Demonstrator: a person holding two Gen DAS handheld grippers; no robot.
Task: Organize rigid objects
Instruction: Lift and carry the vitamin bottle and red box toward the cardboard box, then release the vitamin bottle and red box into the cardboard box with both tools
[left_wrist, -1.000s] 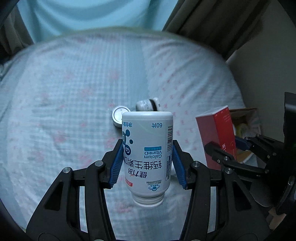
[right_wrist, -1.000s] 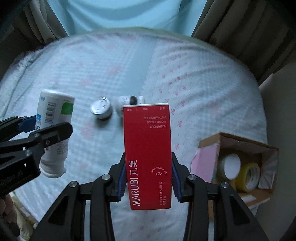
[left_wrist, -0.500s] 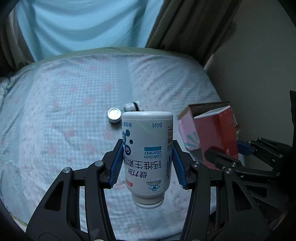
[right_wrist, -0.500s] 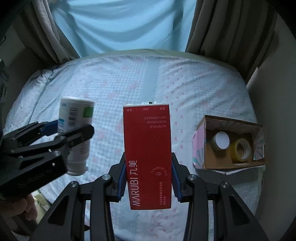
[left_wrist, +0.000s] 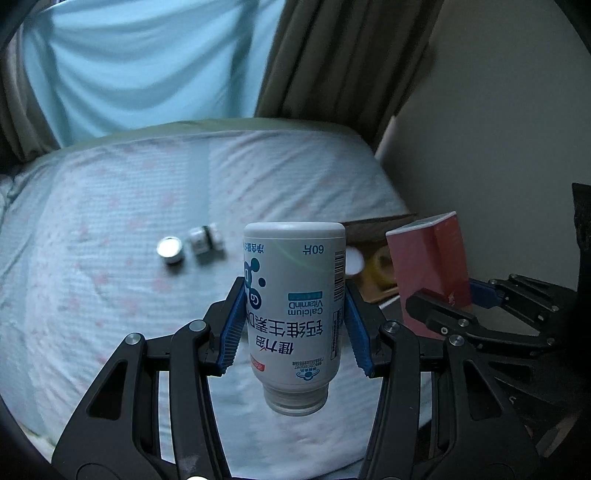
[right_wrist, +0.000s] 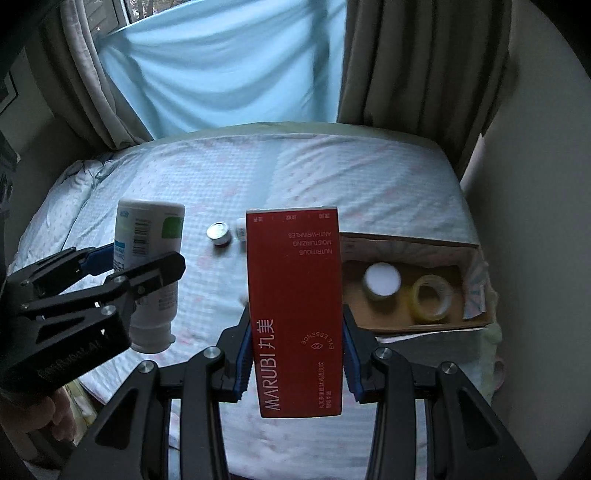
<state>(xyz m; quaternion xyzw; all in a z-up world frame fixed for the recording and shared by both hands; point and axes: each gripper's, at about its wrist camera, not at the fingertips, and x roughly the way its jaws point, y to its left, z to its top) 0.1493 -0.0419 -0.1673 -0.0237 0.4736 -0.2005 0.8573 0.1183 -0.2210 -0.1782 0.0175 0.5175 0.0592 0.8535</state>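
We see the left gripper (left_wrist: 295, 325) clamped on a white supplement bottle (left_wrist: 293, 306), its blue pads (left_wrist: 232, 328) pressing both sides of the label. The bottle hangs upside down above the bed (left_wrist: 110, 277), base away from the camera and cap toward it. In the right wrist view the same bottle (right_wrist: 149, 258) sits at about nine o'clock from the red carton, held in the left gripper (right_wrist: 122, 266).

The right gripper (right_wrist: 295, 354) is closed on the red carton (right_wrist: 295, 306), pads flat against its two long sides, its print reading upside down. The carton is raised over the bed, with the cardboard box showing just past its edge at three o'clock. In the left wrist view the carton (left_wrist: 428, 266) stands at three o'clock from the bottle, gripped low by the right gripper (left_wrist: 461, 302).

The open cardboard box (right_wrist: 413, 325) rests at the bed's right side. Inside it we find two things side by side: a round white-topped item (right_wrist: 382, 278) at the left and a roll of clear yellowish tape (right_wrist: 432, 295) at the right, close together; whether they touch we cannot tell.

On the patterned sheet, at about eleven o'clock from the carton, lie a small metal-lidded tin (right_wrist: 218, 232) and a small white bottle (right_wrist: 241, 230) just beside it, the latter partly hidden.
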